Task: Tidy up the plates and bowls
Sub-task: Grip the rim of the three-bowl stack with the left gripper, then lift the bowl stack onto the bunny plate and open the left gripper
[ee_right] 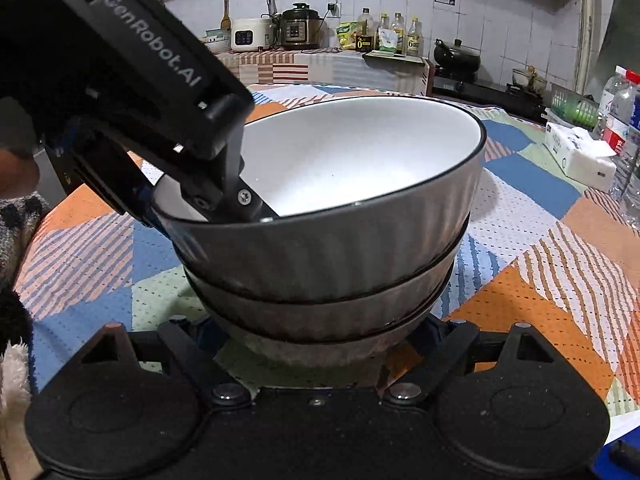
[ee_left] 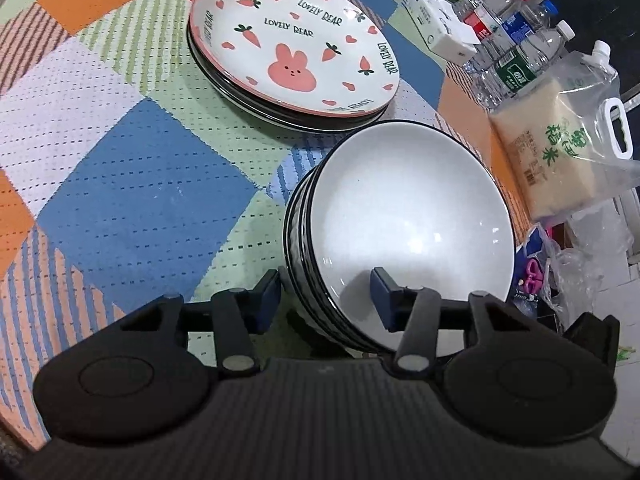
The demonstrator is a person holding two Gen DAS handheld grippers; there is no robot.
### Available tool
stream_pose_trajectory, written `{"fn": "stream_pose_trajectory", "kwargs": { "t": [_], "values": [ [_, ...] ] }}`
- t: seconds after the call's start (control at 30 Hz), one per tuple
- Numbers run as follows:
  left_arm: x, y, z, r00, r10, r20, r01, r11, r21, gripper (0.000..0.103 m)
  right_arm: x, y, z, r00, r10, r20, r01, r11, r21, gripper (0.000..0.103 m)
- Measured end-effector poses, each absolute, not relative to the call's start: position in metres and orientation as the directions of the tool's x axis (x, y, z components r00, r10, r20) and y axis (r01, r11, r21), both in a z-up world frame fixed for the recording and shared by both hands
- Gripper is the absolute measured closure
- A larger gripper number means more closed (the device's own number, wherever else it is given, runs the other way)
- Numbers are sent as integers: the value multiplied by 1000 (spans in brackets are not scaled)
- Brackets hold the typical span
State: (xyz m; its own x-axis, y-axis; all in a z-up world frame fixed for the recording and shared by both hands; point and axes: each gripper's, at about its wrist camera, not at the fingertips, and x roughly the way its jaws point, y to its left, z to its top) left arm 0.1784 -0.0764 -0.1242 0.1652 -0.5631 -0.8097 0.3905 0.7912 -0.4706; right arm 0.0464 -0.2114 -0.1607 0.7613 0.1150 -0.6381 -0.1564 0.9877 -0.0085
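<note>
A stack of three white ribbed bowls with black rims [ee_left: 404, 216] [ee_right: 336, 248] stands on the patchwork tablecloth. My left gripper [ee_left: 326, 300] straddles the stack's near rim, one pad outside the wall and one pad inside the top bowl, with a gap to the rim, so it is open. In the right wrist view the left gripper [ee_right: 224, 196] reaches into the top bowl from the left. My right gripper [ee_right: 320, 344] is open around the base of the stack, its fingertips hidden behind the bowls. A stack of plates topped by a bunny plate [ee_left: 292, 46] lies beyond.
A bag of rice [ee_left: 560, 136], water bottles [ee_left: 516, 48] and a tissue box [ee_left: 440, 24] crowd the table's right side. Plastic bags and scissors [ee_left: 534, 272] lie at the right edge. A kitchen counter with cookers and bottles [ee_right: 296, 28] runs behind the table.
</note>
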Motion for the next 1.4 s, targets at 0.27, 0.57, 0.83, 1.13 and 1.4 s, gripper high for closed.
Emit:
{"fn": "stream_pose_trajectory", "kwargs": {
  "t": [0.27, 0.57, 0.83, 1.13, 1.4],
  "values": [
    [173, -73, -102, 191, -575, -795, 437, 775, -456, 56, 42, -212, -148, 793, 120, -598, -165, 986, -20, 16],
    [189, -70, -56, 241, -589, -772, 477, 764, -434, 56, 54, -211, -118, 849, 116, -515, -163, 986, -47, 16],
    [225, -78, -24, 275, -577, -769, 552, 750, -365, 56, 101, -215, -94, 861, 121, -493, -168, 984, -54, 16],
    [285, -84, -25, 254, -595, -763, 526, 747, -407, 56, 143, -223, -91, 853, 116, -509, -179, 981, -77, 16],
    [334, -92, -43, 223, -593, -774, 501, 750, -431, 56, 184, -228, -100, 821, 116, -559, -202, 975, -93, 16]
  ]
}}
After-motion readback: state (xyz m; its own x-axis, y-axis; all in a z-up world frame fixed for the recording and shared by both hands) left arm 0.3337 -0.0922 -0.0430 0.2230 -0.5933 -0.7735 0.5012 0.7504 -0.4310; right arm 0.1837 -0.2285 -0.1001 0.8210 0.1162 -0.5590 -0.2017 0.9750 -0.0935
